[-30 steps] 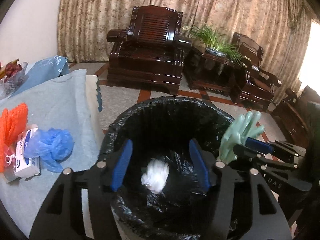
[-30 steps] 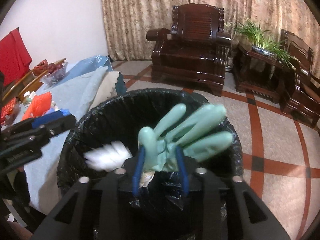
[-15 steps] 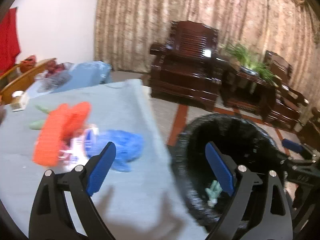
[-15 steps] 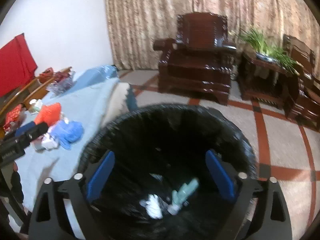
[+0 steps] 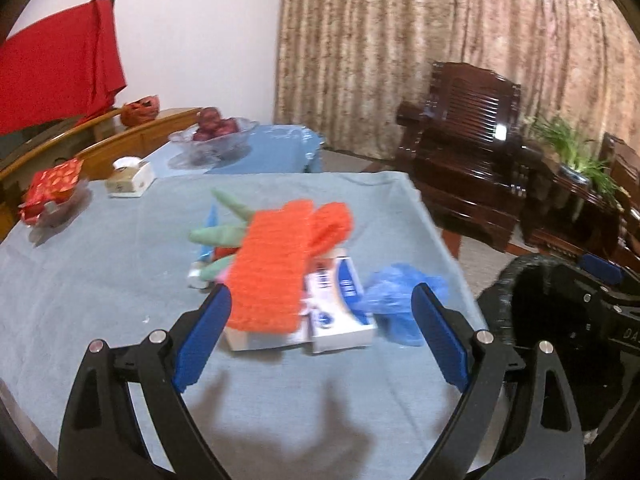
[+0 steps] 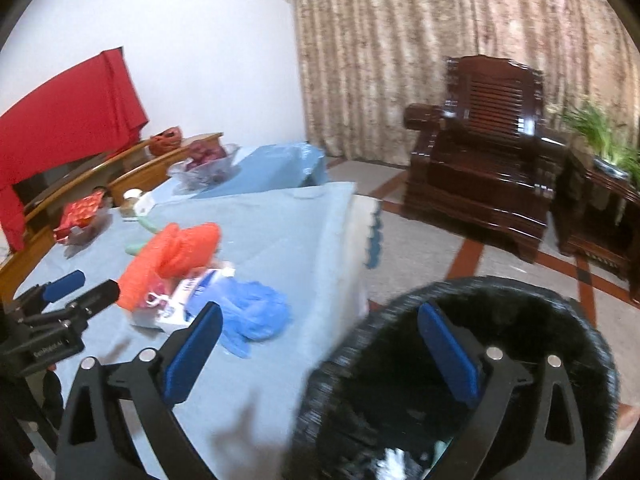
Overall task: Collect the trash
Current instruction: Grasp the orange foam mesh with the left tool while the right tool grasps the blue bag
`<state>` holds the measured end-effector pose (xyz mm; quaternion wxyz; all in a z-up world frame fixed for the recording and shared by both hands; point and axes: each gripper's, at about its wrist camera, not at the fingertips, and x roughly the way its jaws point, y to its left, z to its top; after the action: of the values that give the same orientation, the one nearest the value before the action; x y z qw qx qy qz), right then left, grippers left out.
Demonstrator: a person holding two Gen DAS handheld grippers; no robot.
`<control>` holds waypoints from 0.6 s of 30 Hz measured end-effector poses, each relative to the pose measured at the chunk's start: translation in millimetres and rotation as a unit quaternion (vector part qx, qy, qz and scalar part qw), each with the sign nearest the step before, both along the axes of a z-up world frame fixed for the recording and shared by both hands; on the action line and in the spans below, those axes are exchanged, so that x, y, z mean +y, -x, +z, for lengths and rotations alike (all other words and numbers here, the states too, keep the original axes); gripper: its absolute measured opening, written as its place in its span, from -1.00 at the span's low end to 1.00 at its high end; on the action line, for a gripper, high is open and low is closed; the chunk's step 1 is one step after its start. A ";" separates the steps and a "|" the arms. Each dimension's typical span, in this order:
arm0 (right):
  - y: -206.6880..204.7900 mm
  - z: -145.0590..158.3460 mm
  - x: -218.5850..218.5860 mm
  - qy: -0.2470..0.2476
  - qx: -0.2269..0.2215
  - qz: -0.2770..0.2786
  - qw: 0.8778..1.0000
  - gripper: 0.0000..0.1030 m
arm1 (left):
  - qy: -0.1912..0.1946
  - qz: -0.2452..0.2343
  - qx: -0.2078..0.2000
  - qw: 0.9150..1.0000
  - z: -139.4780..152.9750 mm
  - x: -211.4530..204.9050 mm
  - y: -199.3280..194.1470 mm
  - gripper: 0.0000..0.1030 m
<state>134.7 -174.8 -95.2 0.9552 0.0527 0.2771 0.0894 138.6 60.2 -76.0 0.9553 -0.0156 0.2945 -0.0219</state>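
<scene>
While both grippers' fingers gape empty, one orange net (image 5: 280, 264), one blue bag (image 5: 400, 300) await.

Left tool (image 5: 320, 336): matte black forked frame, triangular cut-outs, silver round screws at the knuckles, blue pads (image 5: 202, 342) lining both fingers. Right tool (image 6: 320, 354): same black frame, silver screws, blue pads (image 6: 448, 350). White lettering on housing, unreadable.

Orange knit mesh (image 5: 280, 264) is seen over a white-and-blue box (image 5: 340, 308), a crumpled blue bag (image 5: 400, 300) beside it (pale blue tablecloth (image 5: 100, 280) underneath), black-lined bin (image 6: 580, 344) nearby.
</scene>
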 end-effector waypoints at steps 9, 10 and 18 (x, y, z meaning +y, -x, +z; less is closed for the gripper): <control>-44.1 -22.0 54.4 0.000 0.022 0.025 0.999 0.87 | -0.006 0.026 0.010 1.000 -20.2 21.3 -17.7 0.71; -48.7 -26.1 57.9 0.002 0.028 0.026 0.999 0.87 | -0.006 0.028 0.012 1.000 -23.6 23.2 -19.7 0.69; -81.9 -56.4 72.7 0.001 0.080 0.019 0.997 0.86 | -0.002 0.036 0.028 0.999 -38.6 30.9 -38.3 0.63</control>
<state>216.5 -102.0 -151.6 0.9280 0.0539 0.3538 0.1031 176.9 91.2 -114.6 0.9470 -0.0248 0.3200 0.0135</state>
